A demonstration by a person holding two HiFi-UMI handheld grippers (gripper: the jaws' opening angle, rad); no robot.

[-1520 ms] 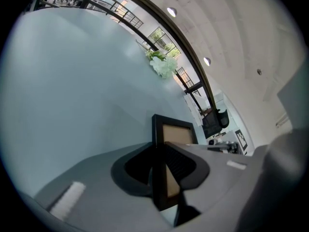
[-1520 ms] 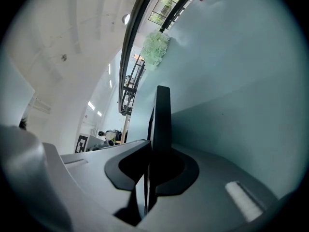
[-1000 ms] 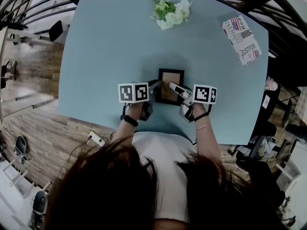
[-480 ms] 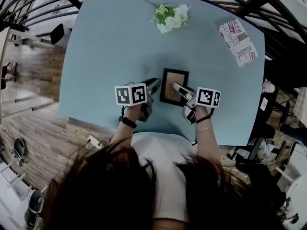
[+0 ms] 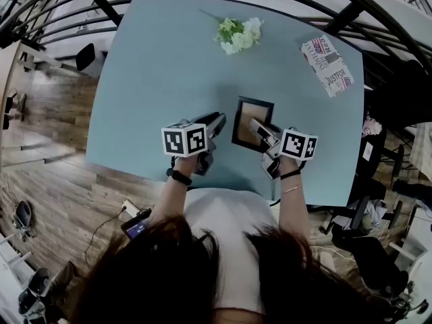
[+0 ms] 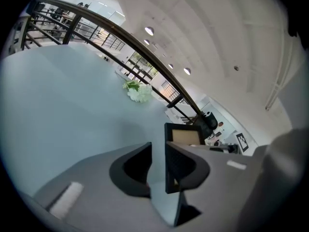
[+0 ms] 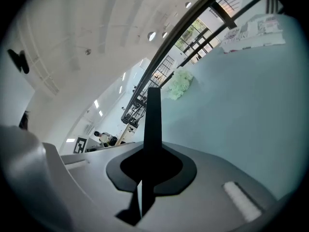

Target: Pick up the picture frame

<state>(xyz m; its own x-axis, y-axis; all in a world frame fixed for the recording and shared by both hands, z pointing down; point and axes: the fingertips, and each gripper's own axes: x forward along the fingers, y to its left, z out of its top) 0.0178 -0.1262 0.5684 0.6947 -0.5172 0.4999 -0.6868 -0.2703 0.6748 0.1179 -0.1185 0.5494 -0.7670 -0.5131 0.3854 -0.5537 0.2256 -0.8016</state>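
Note:
The picture frame [image 5: 253, 122], black with a tan inset, hangs tilted just above the blue table [image 5: 155, 66], and its shadow lies on the table to its left. My right gripper [image 5: 260, 129] is shut on the frame's near right edge. In the right gripper view the frame [image 7: 153, 112] stands edge-on as a black strip clamped between the jaws [image 7: 152, 151]. My left gripper [image 5: 219, 121] hovers left of the frame, apart from it. Its jaws [image 6: 158, 151] stand a little open with nothing between them, and the frame [image 6: 184, 135] shows beyond the right jaw.
A bunch of white and green flowers [image 5: 237, 32] lies at the table's far side. A printed box [image 5: 327, 66] lies at the far right corner. Dark railings run behind the table. The near table edge is just below my hands.
Both grippers have risen. The frame has come up off the table in the right gripper and shifted right. The left gripper has parted from the frame's left edge.

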